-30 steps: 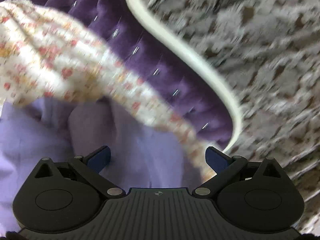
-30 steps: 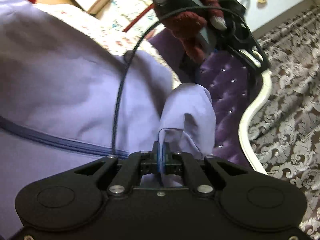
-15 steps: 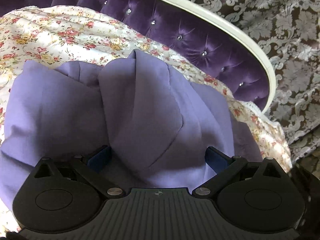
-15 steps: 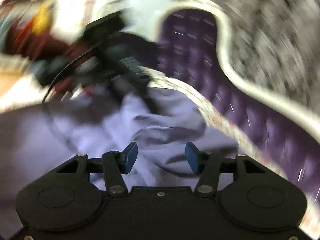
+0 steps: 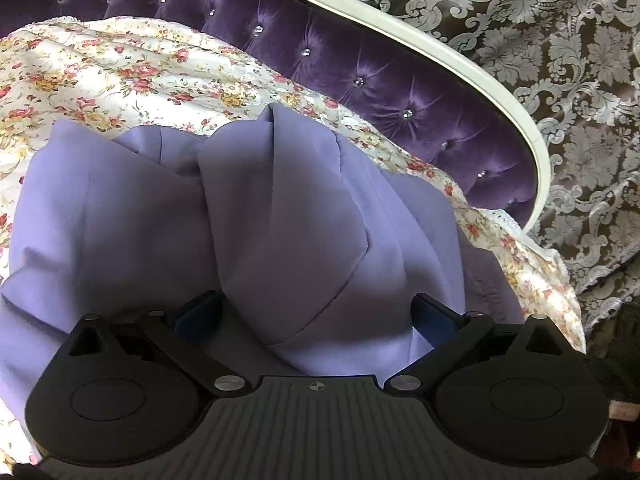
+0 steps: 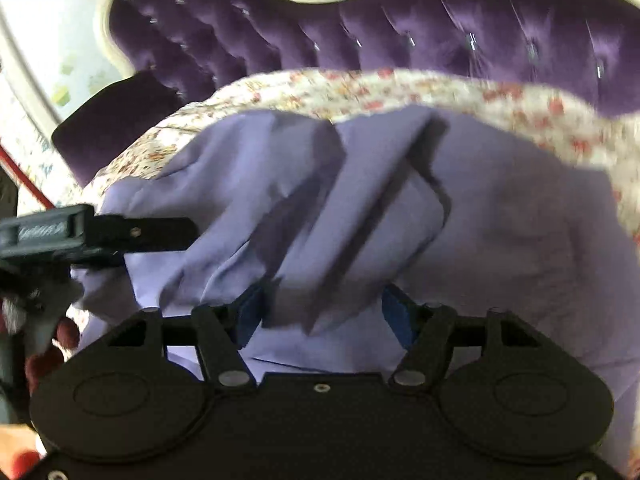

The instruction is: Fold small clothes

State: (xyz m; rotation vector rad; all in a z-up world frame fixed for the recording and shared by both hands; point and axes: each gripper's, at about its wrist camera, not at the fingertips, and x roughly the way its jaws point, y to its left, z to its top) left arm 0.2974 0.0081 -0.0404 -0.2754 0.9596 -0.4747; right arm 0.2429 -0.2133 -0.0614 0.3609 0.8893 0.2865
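Note:
A lilac garment (image 5: 280,216) lies rumpled in loose folds on a floral sheet (image 5: 120,76); it also shows in the right wrist view (image 6: 400,208). My left gripper (image 5: 316,316) is open, its blue-padded fingers wide apart just above a raised fold of the cloth, holding nothing. My right gripper (image 6: 324,316) is open too, its fingers either side of a bunched fold near the garment's front edge. The left gripper's body (image 6: 92,232) shows at the left of the right wrist view, over the garment's left edge.
A purple tufted headboard (image 5: 360,68) with a curved white frame (image 5: 480,80) borders the sheet at the back. Patterned grey-brown fabric (image 5: 560,40) lies beyond it. The sheet's edge (image 5: 552,272) drops off at the right.
My right gripper was shut on a fold of the garment; it has opened, let go and swung to face the headboard. My left gripper pulled back, staying open.

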